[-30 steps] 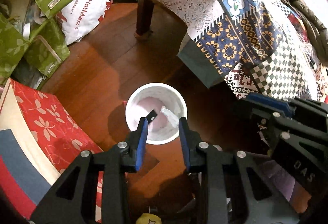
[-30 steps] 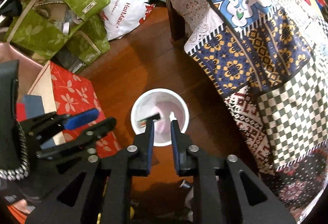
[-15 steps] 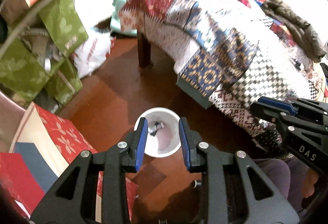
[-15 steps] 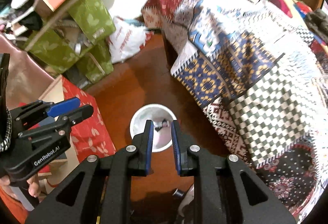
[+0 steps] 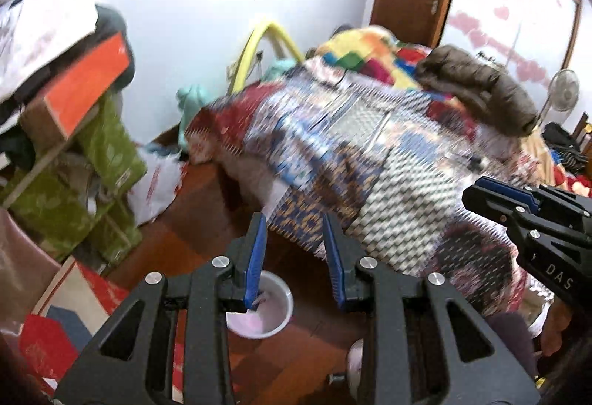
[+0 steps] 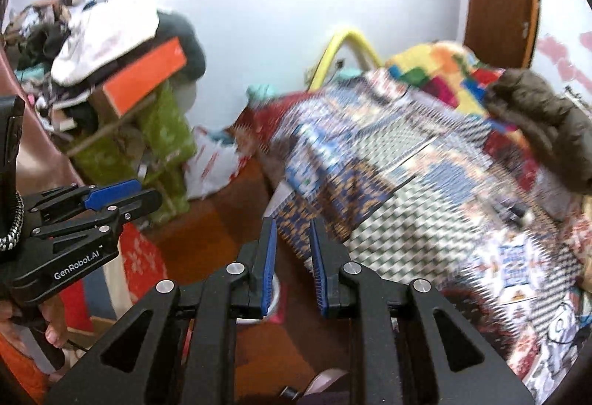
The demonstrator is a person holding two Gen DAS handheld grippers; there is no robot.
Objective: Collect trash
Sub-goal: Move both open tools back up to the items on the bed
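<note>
A white round trash bin [image 5: 272,310] stands on the wooden floor, low in the left wrist view, partly behind my left finger. Only a sliver of the trash bin [image 6: 274,290] shows in the right wrist view, behind the fingers. My left gripper [image 5: 295,225] is open and empty, raised well above the bin and pointing at the bed. My right gripper [image 6: 291,225] is open and empty, also raised. Each gripper shows in the other's view: the right gripper [image 5: 477,194] at the right edge, the left gripper [image 6: 142,192] at the left. Both views are motion-blurred.
A bed with a patchwork quilt [image 5: 370,153] fills the right half; a brown jacket [image 5: 477,90] lies on it. Green floral bags [image 5: 107,160], an orange box [image 5: 85,86] and a white plastic bag [image 5: 159,183] are piled at left. A red floral box [image 6: 142,257] sits beside the bin.
Both grippers have lifted and tilted up from over the bin; the bin has dropped to the bottom of the views and the bed and wall have come into sight.
</note>
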